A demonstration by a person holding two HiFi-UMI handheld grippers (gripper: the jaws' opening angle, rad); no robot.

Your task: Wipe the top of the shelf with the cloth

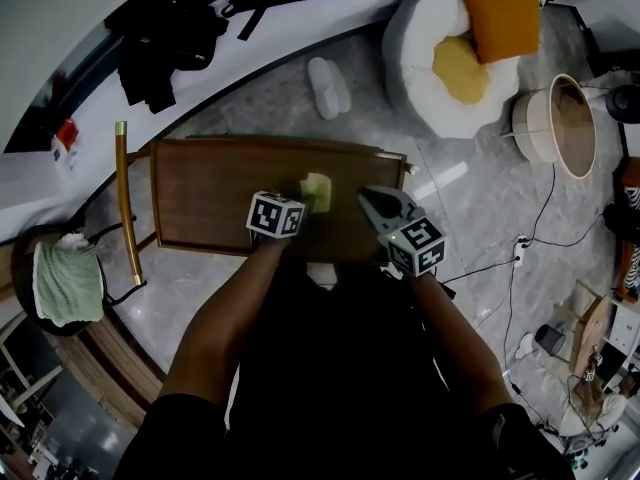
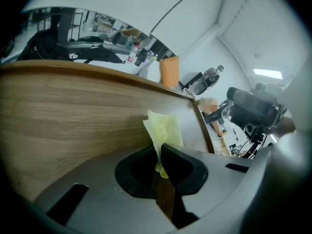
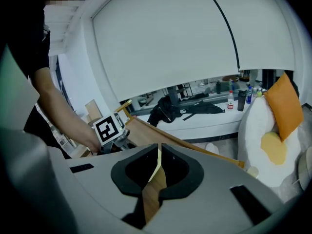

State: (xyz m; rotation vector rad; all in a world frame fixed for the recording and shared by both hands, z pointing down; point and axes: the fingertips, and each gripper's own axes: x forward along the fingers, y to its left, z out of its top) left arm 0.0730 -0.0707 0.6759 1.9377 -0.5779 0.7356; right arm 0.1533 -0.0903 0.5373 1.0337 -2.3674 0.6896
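Observation:
The brown wooden shelf top (image 1: 220, 193) lies below me, and a small yellow-green cloth (image 1: 317, 190) rests on its right half. My left gripper (image 1: 303, 204) is shut on the cloth's near edge. In the left gripper view the cloth (image 2: 165, 128) stands up out of the closed jaws of that gripper (image 2: 160, 152) over the wood grain (image 2: 73, 116). My right gripper (image 1: 368, 200) hovers just right of the cloth, apart from it. It (image 3: 159, 152) is shut, with only the shelf wood and a pale sliver showing in its slit. The left gripper's marker cube (image 3: 108, 128) shows at its left.
A white beanbag (image 1: 425, 43) with orange and yellow cushions sits beyond the shelf's right end, with white slippers (image 1: 328, 86) beside it. A round basket (image 1: 560, 123) and floor cables (image 1: 520, 258) are at the right. A gold pole (image 1: 123, 198) and a towel-draped chair (image 1: 65, 283) stand left.

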